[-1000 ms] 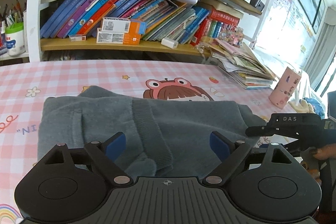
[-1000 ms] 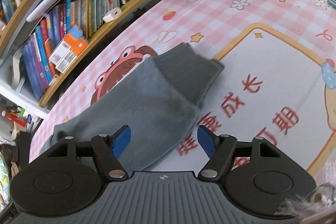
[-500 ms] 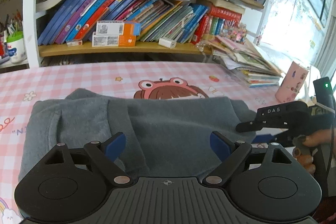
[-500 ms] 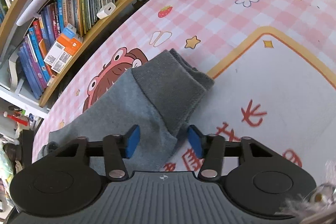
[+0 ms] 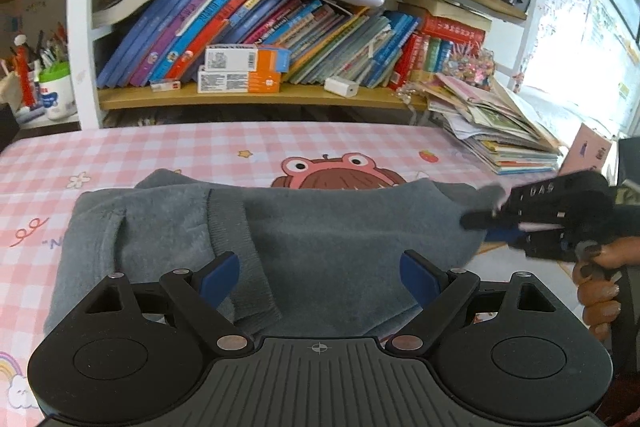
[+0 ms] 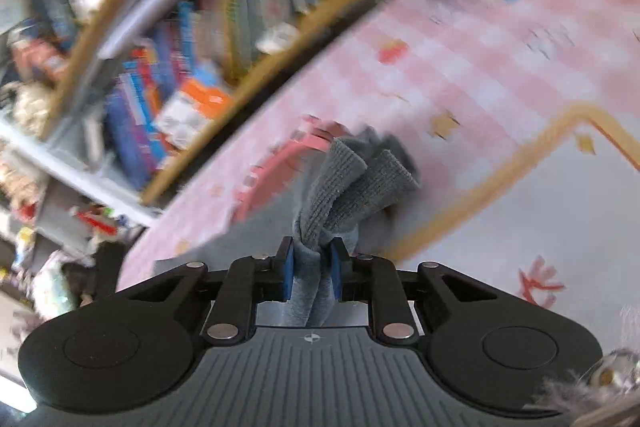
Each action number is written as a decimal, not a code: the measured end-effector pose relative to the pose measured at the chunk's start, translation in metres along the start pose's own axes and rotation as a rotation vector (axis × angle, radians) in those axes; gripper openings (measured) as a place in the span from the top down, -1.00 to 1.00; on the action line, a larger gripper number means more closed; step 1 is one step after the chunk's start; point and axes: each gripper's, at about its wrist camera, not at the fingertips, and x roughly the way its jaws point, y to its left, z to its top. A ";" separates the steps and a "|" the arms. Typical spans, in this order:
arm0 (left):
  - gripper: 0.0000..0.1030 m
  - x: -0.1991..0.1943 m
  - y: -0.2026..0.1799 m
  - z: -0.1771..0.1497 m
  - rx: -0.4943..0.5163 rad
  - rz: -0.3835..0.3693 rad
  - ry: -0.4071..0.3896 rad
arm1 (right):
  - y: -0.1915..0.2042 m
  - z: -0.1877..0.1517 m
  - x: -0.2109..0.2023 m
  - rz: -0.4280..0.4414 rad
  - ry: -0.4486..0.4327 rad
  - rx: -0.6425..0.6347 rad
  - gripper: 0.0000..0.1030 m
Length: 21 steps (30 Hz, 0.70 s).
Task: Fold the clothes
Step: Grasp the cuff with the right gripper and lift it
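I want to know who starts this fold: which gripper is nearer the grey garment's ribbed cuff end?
Right. The right gripper is shut on the ribbed cuff; the left gripper hangs open over the garment's middle.

Bookshelf (image 6: 168, 39) blurred (titles unreadable) in right view.

Grey sweater on a pink checked desk cover

The sweater (image 5: 320, 239) is plain grey with a darker ribbed cuff (image 6: 352, 183); the desk cover (image 5: 168, 151) is pink-and-white check with small stars, flowers, a red strawberry and a pink-and-brown cartoon frog (image 5: 332, 173), plus a white panel edged in yellow. Both tongs, left (image 5: 320, 277) and right (image 6: 311, 267), are black with blue pads. The books (image 5: 240, 31) are blue, purple, red and orange.
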 end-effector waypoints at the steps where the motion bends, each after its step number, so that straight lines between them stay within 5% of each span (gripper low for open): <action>1: -0.74 -0.001 0.001 0.000 -0.006 0.011 0.000 | -0.005 0.001 0.003 -0.021 0.012 0.034 0.32; 3: -0.74 -0.003 0.003 -0.001 -0.018 0.028 0.001 | -0.013 0.002 0.007 -0.043 0.027 0.092 0.16; 10: -0.74 -0.009 0.004 -0.007 -0.032 0.061 0.006 | -0.015 0.004 0.014 -0.045 0.022 0.076 0.15; 14: -0.74 -0.010 0.005 -0.009 -0.044 0.074 0.006 | -0.016 0.005 0.017 -0.047 0.019 0.062 0.54; 21: -0.74 -0.008 0.002 -0.006 -0.035 0.061 -0.004 | -0.021 0.006 0.015 -0.058 -0.005 0.057 0.64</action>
